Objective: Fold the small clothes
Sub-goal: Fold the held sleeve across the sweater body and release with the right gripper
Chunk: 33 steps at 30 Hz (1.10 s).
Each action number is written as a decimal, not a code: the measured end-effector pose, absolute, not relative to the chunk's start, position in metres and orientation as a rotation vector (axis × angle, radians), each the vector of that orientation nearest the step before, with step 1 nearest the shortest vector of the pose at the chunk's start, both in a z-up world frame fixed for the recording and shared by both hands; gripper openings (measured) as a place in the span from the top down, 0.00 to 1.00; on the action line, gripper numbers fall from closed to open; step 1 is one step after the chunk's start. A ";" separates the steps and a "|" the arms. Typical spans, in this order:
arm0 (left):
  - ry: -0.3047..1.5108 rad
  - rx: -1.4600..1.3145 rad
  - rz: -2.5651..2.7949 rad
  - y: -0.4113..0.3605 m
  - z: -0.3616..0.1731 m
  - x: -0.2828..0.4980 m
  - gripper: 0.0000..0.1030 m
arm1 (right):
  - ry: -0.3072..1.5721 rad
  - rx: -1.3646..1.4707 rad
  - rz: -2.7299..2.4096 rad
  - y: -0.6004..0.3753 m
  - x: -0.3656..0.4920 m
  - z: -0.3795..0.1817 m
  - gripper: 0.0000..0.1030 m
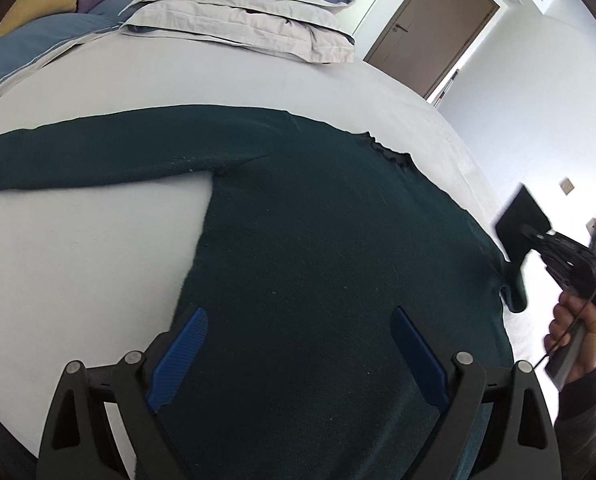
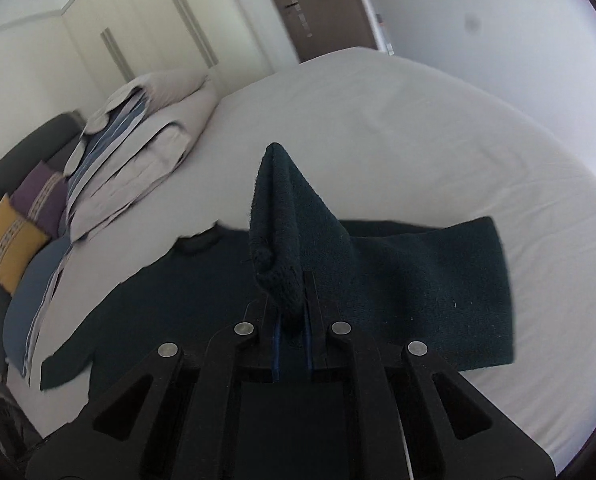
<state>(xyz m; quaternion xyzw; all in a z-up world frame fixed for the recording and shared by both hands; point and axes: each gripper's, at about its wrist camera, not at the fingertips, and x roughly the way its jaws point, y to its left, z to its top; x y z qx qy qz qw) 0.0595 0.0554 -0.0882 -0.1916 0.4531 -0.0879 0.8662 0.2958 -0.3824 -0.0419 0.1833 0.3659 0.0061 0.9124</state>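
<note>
Left wrist view: a dark green knitted sweater (image 1: pixel 317 240) lies flat on the pale bed sheet (image 1: pixel 78 260), body spread wide, one long sleeve stretched straight out to the left of the body, neckline ribbing crinkled at the far edge. The knit is fine, with a few pale specks of lint. The left gripper (image 1: pixel 299 354) hovers above the lower part of the sweater with its blue ribbed pads (image 1: pixel 182 356) set wide apart and nothing between them. To the right of the sweater the right gripper (image 1: pixel 515 276), carried by a hand (image 1: pixel 573 332) in a dark cuff, pinches the garment's right edge (a green light glows on its body). Beyond the sweater sits a stack of folded bedding (image 1: pixel 250 12). No label or writing is legible on the garment.

Right wrist view: the right gripper (image 2: pixel 292 320) is clenched on a fold of the sweater (image 2: pixel 138 300), a peak of coarse knit (image 2: pixel 286 224) raised above the fingers. The other sleeve (image 2: pixel 437 288) lies across the sheet right of that peak. Left of the sweater, the bedding and two patterned cushions (image 2: pixel 14 236). No readable markings.
</note>
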 end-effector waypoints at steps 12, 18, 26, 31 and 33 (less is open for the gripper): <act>0.945 -0.495 -0.265 0.058 -0.093 0.102 0.08 | 0.904 0.416 0.186 -0.200 0.264 -0.160 0.36; 0.998 -0.482 -0.382 -0.004 -0.101 0.156 0.18 | 0.811 0.512 0.150 -0.291 0.142 -0.136 0.36; 1.109 -0.365 -0.413 -0.089 -0.131 0.232 0.51 | 0.722 0.568 0.068 -0.369 0.088 -0.114 0.41; 1.114 -0.278 -0.380 -0.112 -0.140 0.244 0.74 | 0.722 0.581 0.032 -0.394 0.074 -0.118 0.48; 1.109 -0.258 -0.375 -0.114 -0.138 0.245 0.83 | 0.722 0.585 0.020 -0.400 0.072 -0.122 0.49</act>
